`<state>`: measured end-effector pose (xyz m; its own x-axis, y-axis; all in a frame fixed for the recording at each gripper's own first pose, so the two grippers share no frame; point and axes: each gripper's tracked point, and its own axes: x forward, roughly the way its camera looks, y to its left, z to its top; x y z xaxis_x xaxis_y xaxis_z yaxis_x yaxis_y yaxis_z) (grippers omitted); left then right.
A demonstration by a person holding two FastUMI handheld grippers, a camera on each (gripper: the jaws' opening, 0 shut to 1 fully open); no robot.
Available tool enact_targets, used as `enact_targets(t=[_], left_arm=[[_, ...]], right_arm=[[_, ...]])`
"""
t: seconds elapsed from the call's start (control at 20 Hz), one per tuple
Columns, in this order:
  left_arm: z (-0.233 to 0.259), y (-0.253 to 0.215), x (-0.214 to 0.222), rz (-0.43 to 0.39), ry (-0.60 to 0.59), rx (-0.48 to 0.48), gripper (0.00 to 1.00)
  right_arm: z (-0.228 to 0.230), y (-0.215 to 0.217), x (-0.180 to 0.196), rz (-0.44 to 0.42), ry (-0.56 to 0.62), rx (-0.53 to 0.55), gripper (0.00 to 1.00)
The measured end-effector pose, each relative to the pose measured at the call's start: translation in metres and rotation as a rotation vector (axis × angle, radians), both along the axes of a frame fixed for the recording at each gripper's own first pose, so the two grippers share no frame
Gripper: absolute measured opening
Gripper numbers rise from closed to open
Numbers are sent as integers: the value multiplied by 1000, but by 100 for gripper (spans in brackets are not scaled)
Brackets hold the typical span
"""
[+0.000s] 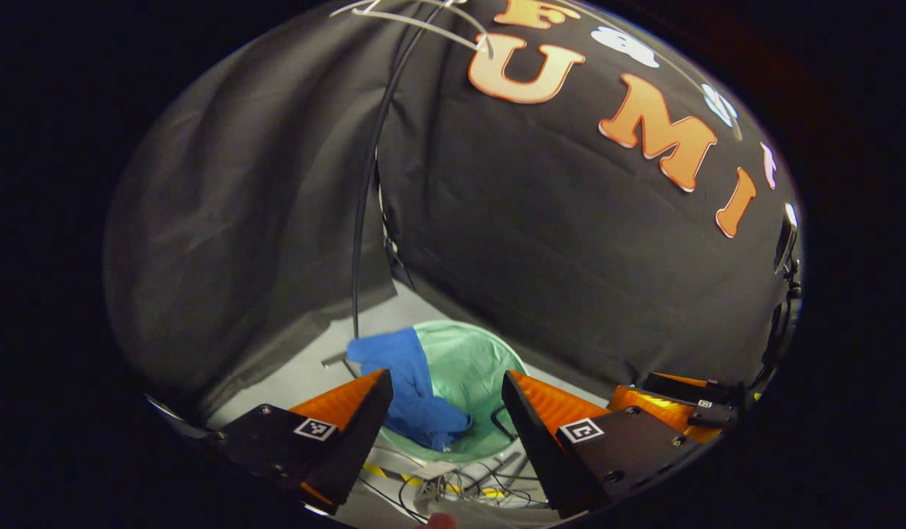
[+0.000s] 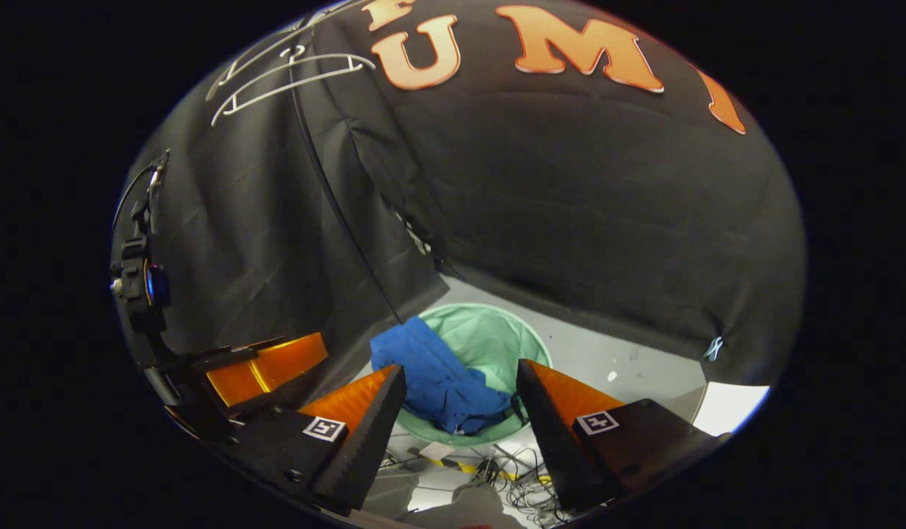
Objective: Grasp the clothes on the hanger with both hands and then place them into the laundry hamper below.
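Both the left gripper and the right gripper hang with jaws wide apart, empty. The blue garment lies draped over the green hamper's rim at nine o'clock. It looks soft, light and floppy; pinching a bunched fold should hold best.

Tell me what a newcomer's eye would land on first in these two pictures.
The blue garment stands out most: it lies draped over the near rim and into the pale green laundry hamper on the floor by the black cloth wall. Next come the orange-and-black tongs low in each view, the left tongs and the right tongs, both open and empty above the hamper. High up, bare white hangers hang against the cloth.
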<state>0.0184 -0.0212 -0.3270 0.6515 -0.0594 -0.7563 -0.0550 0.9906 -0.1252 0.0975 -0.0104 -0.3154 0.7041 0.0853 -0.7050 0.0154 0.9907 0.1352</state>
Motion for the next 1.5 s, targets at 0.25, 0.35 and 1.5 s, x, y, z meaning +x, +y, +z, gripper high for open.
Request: enact_targets(t=[0.25, 0.35, 1.5], left_arm=[[104, 6, 5, 79, -249, 25, 95], [143, 7, 5, 105, -336, 21, 95], [317, 31, -111, 0, -744, 104, 90]], right_arm=[[92, -11, 7, 48, -204, 4, 99], [122, -16, 6, 46, -281, -9, 98], [292, 13, -197, -92, -692, -112, 89]])
